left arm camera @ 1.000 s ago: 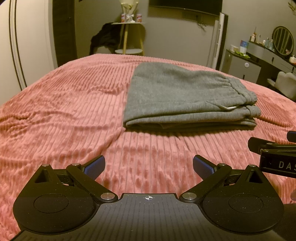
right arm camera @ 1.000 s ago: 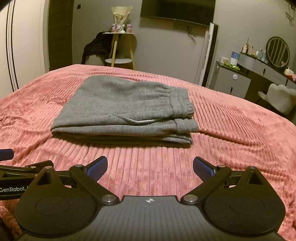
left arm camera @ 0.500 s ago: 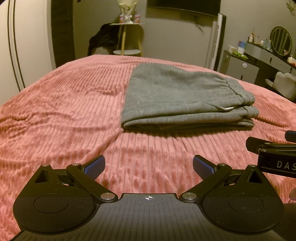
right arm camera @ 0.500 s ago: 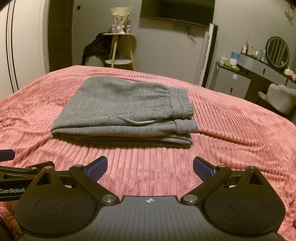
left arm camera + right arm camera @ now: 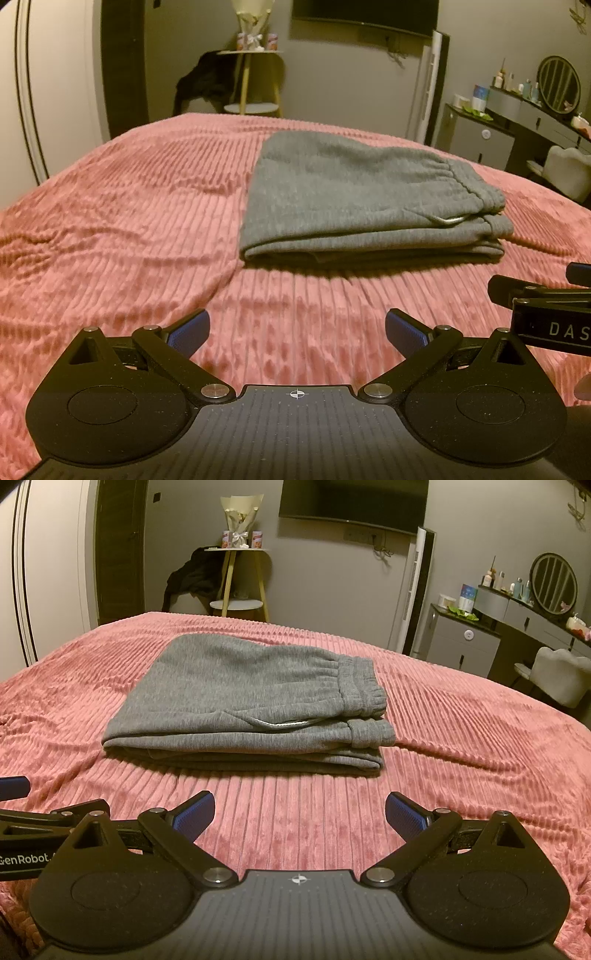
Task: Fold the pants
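Grey sweatpants (image 5: 354,199) (image 5: 243,701) lie folded into a flat stack on the pink ribbed bedspread (image 5: 110,229) (image 5: 461,746), waistband at the right. My left gripper (image 5: 297,332) hovers open over the bedspread, short of the stack's near edge, nothing between its blue pads. My right gripper (image 5: 300,812) is likewise open and empty, a little in front of the folded edge. Each gripper shows at the side of the other's view: the right one (image 5: 543,306) and the left one (image 5: 37,812).
Beyond the bed stand a small round side table (image 5: 236,579) with dark clothing draped beside it, a wall TV (image 5: 352,502), a tall white fan (image 5: 419,590), and a dresser with a round mirror (image 5: 554,583). A white chair (image 5: 557,679) sits at the right.
Both grippers have drawn back and risen slightly from the folded pants; the stack itself has not moved and both grippers stay open.
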`<act>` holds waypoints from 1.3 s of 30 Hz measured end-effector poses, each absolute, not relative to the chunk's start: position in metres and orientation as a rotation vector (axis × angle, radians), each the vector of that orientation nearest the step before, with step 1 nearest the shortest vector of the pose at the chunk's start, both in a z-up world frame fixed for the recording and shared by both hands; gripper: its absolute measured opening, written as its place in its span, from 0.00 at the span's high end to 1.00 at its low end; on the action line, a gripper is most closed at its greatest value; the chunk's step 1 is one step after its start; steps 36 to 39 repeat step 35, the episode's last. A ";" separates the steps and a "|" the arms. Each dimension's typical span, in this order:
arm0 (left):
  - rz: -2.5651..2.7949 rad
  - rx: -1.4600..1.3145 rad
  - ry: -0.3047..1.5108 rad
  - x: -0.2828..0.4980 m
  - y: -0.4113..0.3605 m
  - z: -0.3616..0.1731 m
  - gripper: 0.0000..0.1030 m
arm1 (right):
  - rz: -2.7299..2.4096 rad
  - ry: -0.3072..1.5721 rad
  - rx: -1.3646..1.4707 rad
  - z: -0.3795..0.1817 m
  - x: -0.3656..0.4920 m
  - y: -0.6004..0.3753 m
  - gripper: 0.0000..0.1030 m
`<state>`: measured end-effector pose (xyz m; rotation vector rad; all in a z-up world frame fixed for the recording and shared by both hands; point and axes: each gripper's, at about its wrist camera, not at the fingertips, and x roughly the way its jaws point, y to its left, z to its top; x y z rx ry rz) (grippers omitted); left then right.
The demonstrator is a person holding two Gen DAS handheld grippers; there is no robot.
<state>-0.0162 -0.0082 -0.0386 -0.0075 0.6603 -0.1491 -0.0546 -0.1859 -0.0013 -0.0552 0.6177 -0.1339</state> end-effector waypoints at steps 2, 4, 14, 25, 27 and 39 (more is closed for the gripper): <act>-0.147 -0.007 0.657 -0.016 -0.008 -0.038 0.00 | -0.134 0.617 -0.053 0.000 -0.054 -0.185 0.04; -0.146 -0.006 0.656 -0.016 -0.008 -0.038 0.00 | -0.134 0.616 -0.051 0.000 -0.055 -0.185 0.04; -0.143 -0.026 0.652 -0.015 -0.006 -0.038 0.00 | -0.134 0.615 -0.051 -0.001 -0.055 -0.187 0.04; -0.170 -0.065 0.633 -0.015 -0.001 -0.039 0.00 | -0.140 0.619 -0.042 -0.001 -0.055 -0.185 0.04; -0.168 -0.035 0.633 -0.016 -0.006 -0.039 0.00 | -0.141 0.620 -0.038 -0.001 -0.055 -0.185 0.04; -0.161 -0.033 0.625 -0.017 -0.006 -0.039 0.00 | -0.142 0.622 -0.026 -0.003 -0.055 -0.186 0.04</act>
